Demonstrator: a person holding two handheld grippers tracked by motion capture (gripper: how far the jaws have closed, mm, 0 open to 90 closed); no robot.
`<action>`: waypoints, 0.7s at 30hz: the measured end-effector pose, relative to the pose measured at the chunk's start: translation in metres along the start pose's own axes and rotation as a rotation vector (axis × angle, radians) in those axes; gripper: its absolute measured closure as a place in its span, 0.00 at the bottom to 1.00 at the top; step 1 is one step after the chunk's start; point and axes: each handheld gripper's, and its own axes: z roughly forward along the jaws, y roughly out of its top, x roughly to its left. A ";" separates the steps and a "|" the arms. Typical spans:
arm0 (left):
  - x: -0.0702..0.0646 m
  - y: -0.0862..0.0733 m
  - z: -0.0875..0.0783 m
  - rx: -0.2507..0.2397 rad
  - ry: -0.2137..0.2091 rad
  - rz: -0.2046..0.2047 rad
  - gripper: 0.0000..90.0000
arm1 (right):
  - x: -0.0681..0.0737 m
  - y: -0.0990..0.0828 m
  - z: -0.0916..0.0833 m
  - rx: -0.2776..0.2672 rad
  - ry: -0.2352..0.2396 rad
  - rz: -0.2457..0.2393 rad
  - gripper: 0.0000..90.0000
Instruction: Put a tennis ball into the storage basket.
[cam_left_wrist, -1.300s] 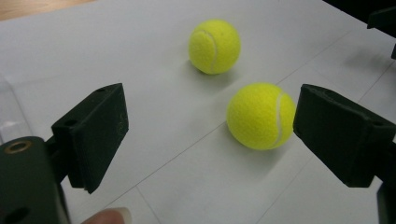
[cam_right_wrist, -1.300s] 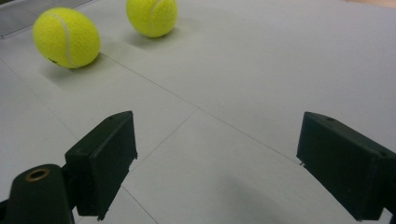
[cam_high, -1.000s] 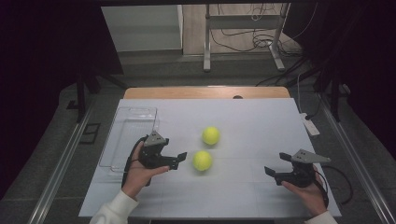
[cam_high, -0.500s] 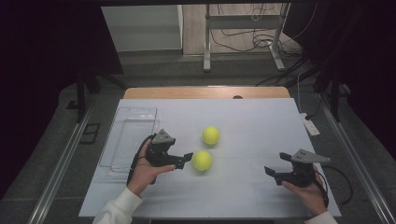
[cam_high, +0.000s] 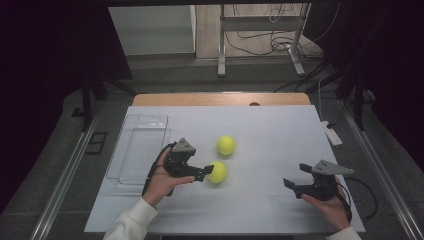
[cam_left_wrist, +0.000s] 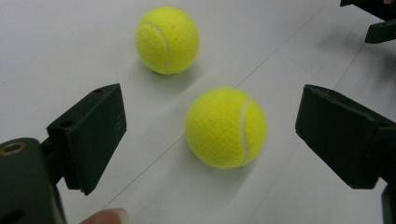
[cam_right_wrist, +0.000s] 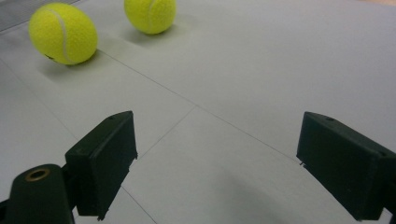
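Two yellow tennis balls lie on the white table top. The nearer ball (cam_high: 218, 172) (cam_left_wrist: 225, 127) sits just ahead of my left gripper (cam_high: 204, 171) (cam_left_wrist: 212, 126), whose jaws stand wide open on either side of it without touching it. The farther ball (cam_high: 226, 145) (cam_left_wrist: 167, 39) rests a short way behind it. My right gripper (cam_high: 294, 176) (cam_right_wrist: 215, 154) is open over bare table at the right, with nothing between its jaws. In the right gripper view the two balls lie far off, the nearer ball (cam_right_wrist: 63, 32) at upper left and the farther ball (cam_right_wrist: 150, 14) beside it.
A clear plastic tray (cam_high: 131, 167) lies on the table's left side, just left of my left hand. A white power strip (cam_high: 332, 134) hangs at the right edge. The wooden table edge (cam_high: 215, 99) runs along the back.
My left gripper has moved right, up to the nearer ball, which now sits between its open jaws. The right gripper and both balls have stayed put.
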 end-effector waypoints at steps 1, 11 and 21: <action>-0.001 0.000 0.001 0.003 -0.002 0.001 0.11 | 0.000 0.000 0.000 0.002 -0.002 -0.001 0.14; -0.004 0.005 0.014 0.037 -0.010 0.012 0.08 | 0.000 0.000 0.000 0.003 -0.002 -0.001 0.14; -0.007 0.009 0.027 0.071 -0.010 0.016 0.07 | 0.000 0.000 0.000 0.002 0.001 0.002 0.14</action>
